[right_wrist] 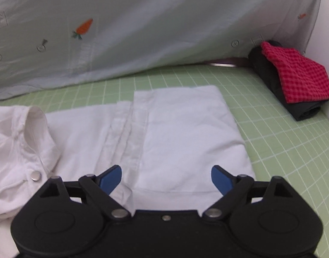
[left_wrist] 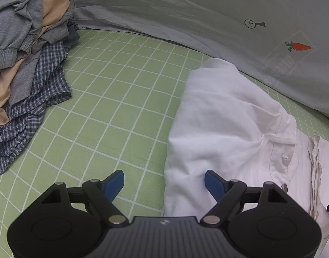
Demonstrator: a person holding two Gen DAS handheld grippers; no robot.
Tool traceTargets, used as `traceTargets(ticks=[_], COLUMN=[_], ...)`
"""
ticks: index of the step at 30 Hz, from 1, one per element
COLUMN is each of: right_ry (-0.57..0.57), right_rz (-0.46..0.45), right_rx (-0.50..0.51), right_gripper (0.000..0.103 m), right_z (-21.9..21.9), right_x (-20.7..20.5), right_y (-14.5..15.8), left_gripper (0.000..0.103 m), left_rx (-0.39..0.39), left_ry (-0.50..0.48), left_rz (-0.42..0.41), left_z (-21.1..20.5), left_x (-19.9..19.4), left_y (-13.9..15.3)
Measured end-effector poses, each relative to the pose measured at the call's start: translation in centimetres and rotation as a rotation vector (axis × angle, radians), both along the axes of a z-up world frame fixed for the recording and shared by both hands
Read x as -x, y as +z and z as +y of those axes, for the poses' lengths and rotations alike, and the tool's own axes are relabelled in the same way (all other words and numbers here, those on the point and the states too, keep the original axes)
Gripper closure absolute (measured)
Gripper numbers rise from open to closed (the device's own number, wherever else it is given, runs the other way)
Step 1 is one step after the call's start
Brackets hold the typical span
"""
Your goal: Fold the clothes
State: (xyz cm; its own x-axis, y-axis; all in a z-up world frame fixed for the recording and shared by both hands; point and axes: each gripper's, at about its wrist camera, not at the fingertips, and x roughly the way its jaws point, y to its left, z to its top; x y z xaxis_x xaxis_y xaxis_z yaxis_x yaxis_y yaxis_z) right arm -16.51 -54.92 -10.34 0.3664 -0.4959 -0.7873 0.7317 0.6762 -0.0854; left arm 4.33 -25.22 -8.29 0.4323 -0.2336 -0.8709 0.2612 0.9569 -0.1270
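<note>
Shirt (right_wrist: 186,133), white and buttoned, lies on the green gridded sheet (left_wrist: 113,90) directly ahead of and under both tongs, its body already folded into a neat rectangle in the right view, with the placket running up just left of centre between the blue pads. Beyond it a pale cover (right_wrist: 143,21) printed with carrots rises like a wall. Far to the left of the left tongs (left_wrist: 164,182) sits a heap (left_wrist: 29,64) of unfolded grey, tan and plaid clothes; far to the right of the right tongs (right_wrist: 166,177) lies a folded stack (right_wrist: 293,83), red check on black. The collar (right_wrist: 33,120) stands up, rumpled, to the left of the right tongs, with a metal snap (right_wrist: 35,175) just beside the left pad. Both tongs are released, jaws spread wide and gripping nothing; the left pair straddles the shirt's left edge, one pad over bare sheet, the other over cloth. Judging by this, the sides seem folded in and the shirt waits for its last fold. The next move probably calls for pinching the near hem or collar end with both tongs together, lifting evenly, and laying one half over the other without dragging the folded sides loose.
</note>
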Motion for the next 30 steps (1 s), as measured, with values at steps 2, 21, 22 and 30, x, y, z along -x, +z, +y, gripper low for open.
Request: traceTargets(ticks=[2,21,22,30], right_ry=[0.051,-0.043,-0.047,-0.091], right_rz=[0.079,0.108,0.102,0.021], right_rx=[-0.037,-0.095,-0.093,-0.1], right_gripper=[0.013,0.012,0.013,0.013], right_z=[0.6,-0.2,-0.2,-0.1], right_x=[-0.4,1.0,1.1,4.0], right_y=[-1.8,-1.3,-1.2,0.0], left_gripper=[0.015,0.065,0.077,0.093], left_rx=[0.011,0.242,0.237,0.252], left_ry=[0.004,-0.076,-0.086,-0.198], left_rz=[0.018,0.186,0.173,0.057], left_z=[0.0,-1.0,-1.1,-3.8], left_x=[-0.7,-1.2,-0.8,2.7], left_y=[-0.6,-3.1,-2.6,2.7])
